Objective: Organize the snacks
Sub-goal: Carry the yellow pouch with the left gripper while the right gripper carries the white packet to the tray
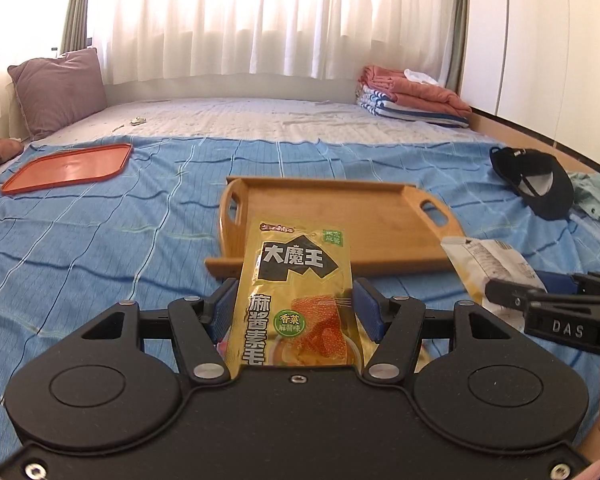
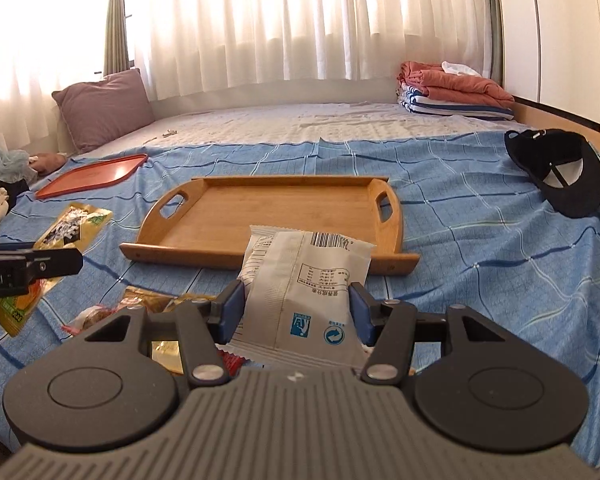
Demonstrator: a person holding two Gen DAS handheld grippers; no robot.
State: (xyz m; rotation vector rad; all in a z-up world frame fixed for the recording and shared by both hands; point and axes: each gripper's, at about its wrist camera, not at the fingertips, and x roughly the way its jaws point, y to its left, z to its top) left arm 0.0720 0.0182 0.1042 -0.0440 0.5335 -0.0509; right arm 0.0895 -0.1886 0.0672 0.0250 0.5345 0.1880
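My left gripper (image 1: 294, 304) is shut on a yellow snack packet (image 1: 296, 292) with black Chinese lettering, held above the bed just short of the wooden tray (image 1: 340, 220). My right gripper (image 2: 296, 308) is shut on a white snack packet (image 2: 304, 280) with a barcode, held in front of the same tray (image 2: 268, 216). The tray has two handle cutouts and nothing in it. Each gripper shows in the other's view: the right one (image 1: 512, 292) with its white packet (image 1: 488, 264), the left one (image 2: 72, 260) with its yellow packet (image 2: 56, 248).
More snack packets (image 2: 156, 304) lie on the blue checked sheet (image 2: 480, 248) below my right gripper. An orange-red tray (image 1: 68, 166) lies far left. A black cap (image 1: 540, 184) sits at right. A pillow (image 1: 60, 90) and folded blankets (image 1: 416, 96) lie at the back.
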